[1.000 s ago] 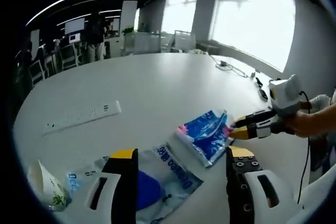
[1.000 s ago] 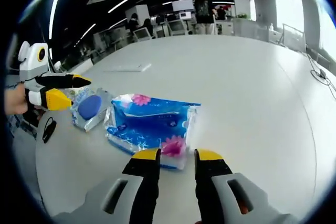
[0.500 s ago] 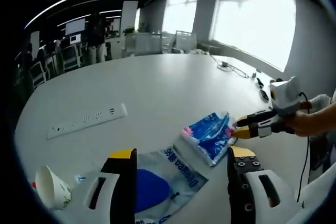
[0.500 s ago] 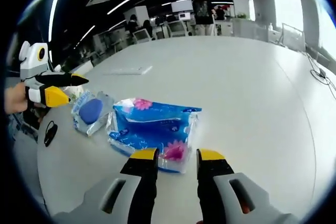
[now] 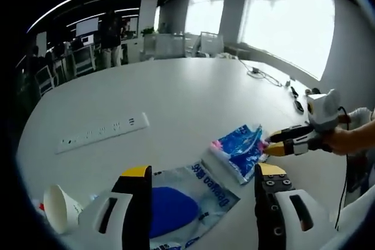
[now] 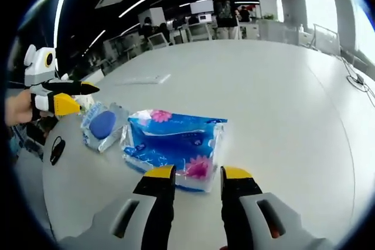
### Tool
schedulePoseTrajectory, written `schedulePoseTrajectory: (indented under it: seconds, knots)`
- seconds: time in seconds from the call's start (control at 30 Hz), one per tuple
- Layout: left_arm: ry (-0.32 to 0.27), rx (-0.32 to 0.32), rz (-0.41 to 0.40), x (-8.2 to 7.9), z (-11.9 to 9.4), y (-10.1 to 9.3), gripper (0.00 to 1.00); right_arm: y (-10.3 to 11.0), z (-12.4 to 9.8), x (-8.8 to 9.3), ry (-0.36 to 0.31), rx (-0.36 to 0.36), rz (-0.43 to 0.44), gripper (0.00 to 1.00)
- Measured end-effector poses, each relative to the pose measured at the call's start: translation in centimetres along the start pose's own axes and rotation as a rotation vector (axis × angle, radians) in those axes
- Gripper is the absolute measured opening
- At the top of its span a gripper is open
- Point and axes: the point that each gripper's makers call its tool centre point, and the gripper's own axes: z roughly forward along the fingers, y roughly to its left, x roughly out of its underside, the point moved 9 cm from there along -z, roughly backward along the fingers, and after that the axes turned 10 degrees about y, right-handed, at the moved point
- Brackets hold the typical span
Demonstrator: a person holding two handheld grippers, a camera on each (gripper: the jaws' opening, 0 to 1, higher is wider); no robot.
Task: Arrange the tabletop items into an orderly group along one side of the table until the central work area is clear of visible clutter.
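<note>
The blue plastic tissue pack with pink flowers [image 6: 176, 144] lies flat on the white round tabletop [image 6: 275, 92], just ahead of the right claw [image 6: 194, 175], whose yellow-tipped jaws stand slightly apart, holding nothing. Beside the pack lies the clear plastic pouch with a blue oval insert [image 5: 176, 206], between the widely spread jaws of the left claw [image 5: 199, 174]. A white paper cup [image 5: 58, 206] lies tipped near that pouch. Farther off rests a white power strip [image 5: 102, 132].

Judged step: gathering the near items. Next move likely requires closing on a package edge and drawing it towards one tabletop side.
</note>
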Motion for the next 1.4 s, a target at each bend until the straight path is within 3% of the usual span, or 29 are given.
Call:
schedulePoseTrajectory:
  seconds: [0.13, 0.27, 0.47, 0.63, 0.87, 0.9, 0.93, 0.97, 1.0, 1.03, 1.1, 1.27, 1.4]
  knots:
    - [0.022, -0.011, -0.005, 0.1, -0.3, 0.5, 0.67, -0.1, 0.0, 0.0, -0.015, 0.002, 0.023, 0.28]
    - [-0.018, -0.004, -0.007, -0.6, -0.8, 0.3, 0.68, -0.1, 0.0, 0.2, -0.024, 0.003, 0.019, 0.29]
    - [-0.011, -0.007, -0.007, -0.5, -0.9, 0.3, 0.68, -0.3, -0.3, 1.1, -0.013, 0.005, 0.021, 0.28]
    - [-0.047, 0.003, -0.006, -1.0, -0.9, -0.2, 0.68, -0.9, -0.7, 1.3, -0.013, 0.014, 0.024, 0.29]
    - [-0.019, -0.003, 0.006, -0.6, -1.2, -0.3, 0.68, -0.7, -0.7, 0.8, -0.029, 0.009, 0.026, 0.29]
    - [-0.01, -0.008, 0.014, -0.5, -1.2, -0.2, 0.68, -0.7, -0.6, 0.8, -0.025, 0.008, 0.024, 0.29]
    - [0.091, -0.034, 0.044, -0.1, -1.4, -0.1, 0.68, -0.6, -0.6, 0.7, -0.022, 0.007, 0.019, 0.29]
    - [0.191, -0.06, 0.168, -0.1, -1.2, 0.0, 0.69, -0.4, -0.6, 0.6, -0.025, 0.002, 0.014, 0.29]
    - [0.189, -0.071, 0.227, -0.3, -1.0, -0.1, 0.69, -0.3, -0.6, 0.5, -0.026, -0.003, 0.011, 0.29]
    - [0.125, -0.072, 0.236, -1.0, -0.8, -0.5, 0.7, -0.1, -0.7, 0.4, -0.027, -0.005, 0.006, 0.29]
    - [0.068, -0.043, 0.151, -2.0, -1.0, -1.0, 0.69, 0.2, -1.0, 0.2, -0.033, -0.002, 0.002, 0.29]
    - [0.06, -0.024, 0.165, -2.8, -0.6, -1.8, 0.71, 0.2, -1.4, 0.0, -0.046, 0.003, 0.013, 0.29]
    - [0.035, -0.013, 0.086, -1.9, 0.0, -1.9, 0.71, 0.2, -1.4, 0.0, -0.053, 0.006, 0.023, 0.3]
